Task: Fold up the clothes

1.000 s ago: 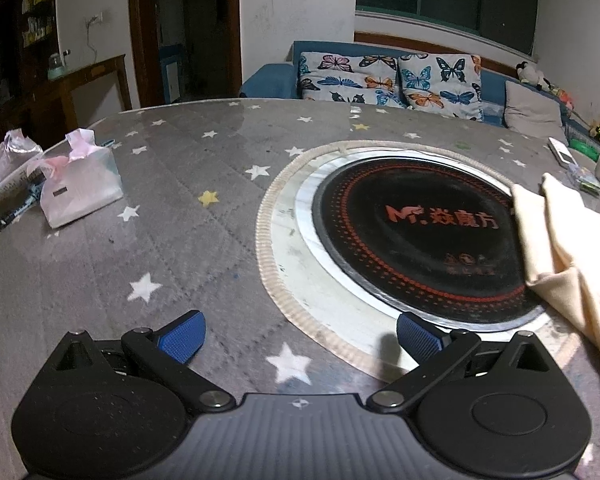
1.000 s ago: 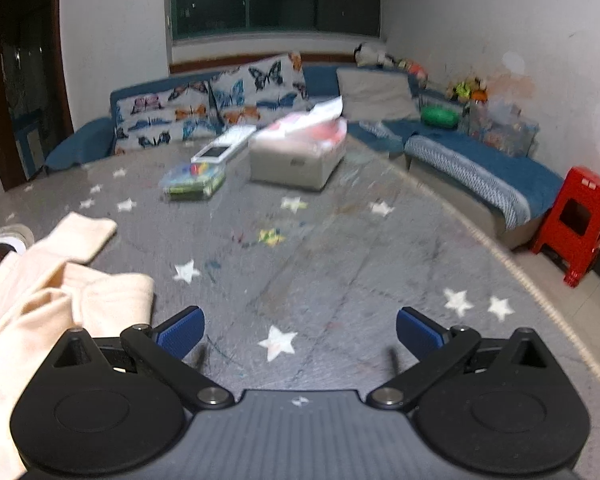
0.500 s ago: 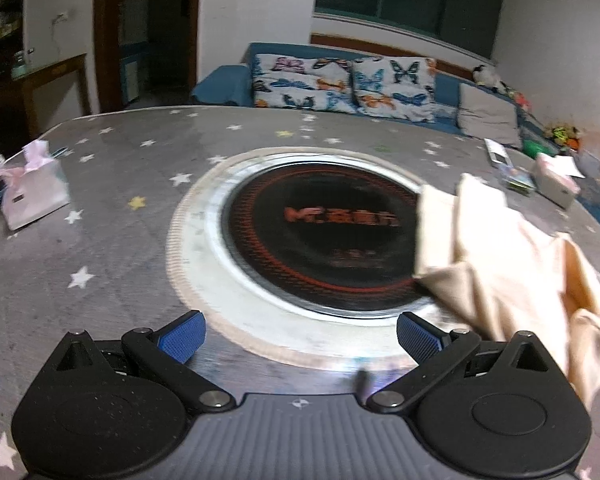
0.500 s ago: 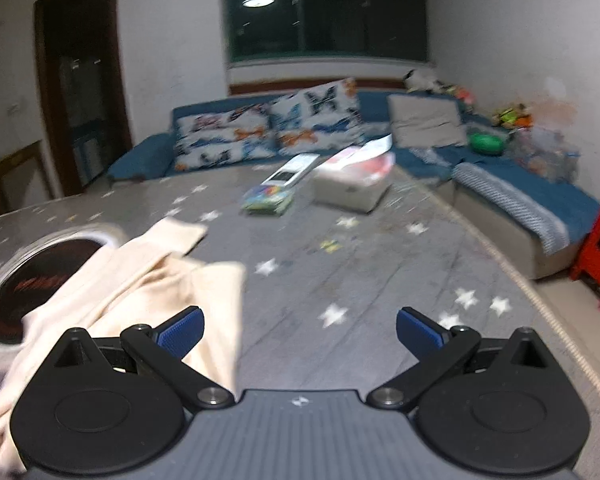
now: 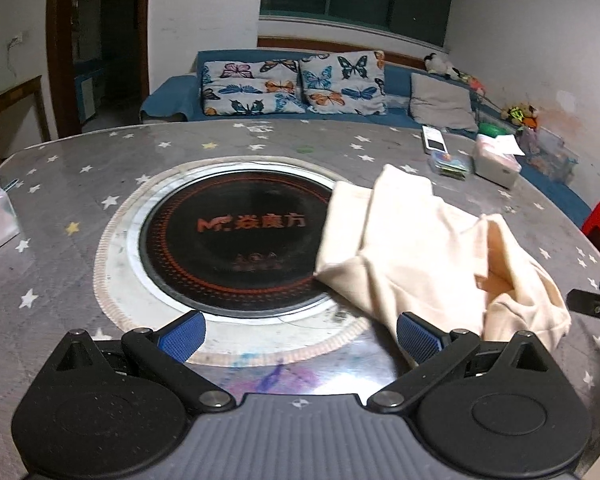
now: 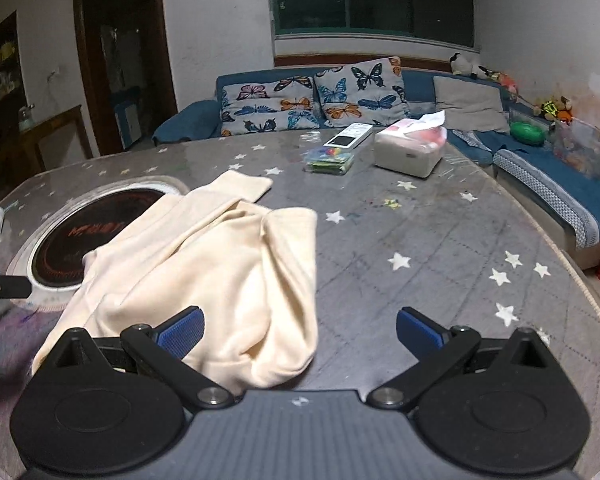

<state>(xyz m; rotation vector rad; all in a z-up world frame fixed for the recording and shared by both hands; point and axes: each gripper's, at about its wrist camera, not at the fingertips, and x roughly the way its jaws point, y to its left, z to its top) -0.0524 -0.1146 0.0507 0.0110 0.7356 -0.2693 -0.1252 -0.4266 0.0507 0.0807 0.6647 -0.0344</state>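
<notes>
Cream garment (image 6: pixel 220 264): crumpled on starred table (image 6: pixel 420 240), one edge overlapping round cooktop (image 5: pixel 236 240).
Left gripper (image 5: pixel 298 330): spread, empty, near side of cooktop.
Right gripper (image 6: pixel 298 326): spread, empty, left finger above garment.
Right view only: tissue box (image 6: pixel 410 148) unobstructed, beyond garment.

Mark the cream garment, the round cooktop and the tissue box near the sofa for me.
cream garment (image 6: pixel 220 264): right wrist view, middle of the crumpled cloth.
round cooktop (image 5: pixel 228 240): left wrist view, black glass centre.
tissue box (image 6: pixel 408 152): right wrist view, its front side.
</notes>
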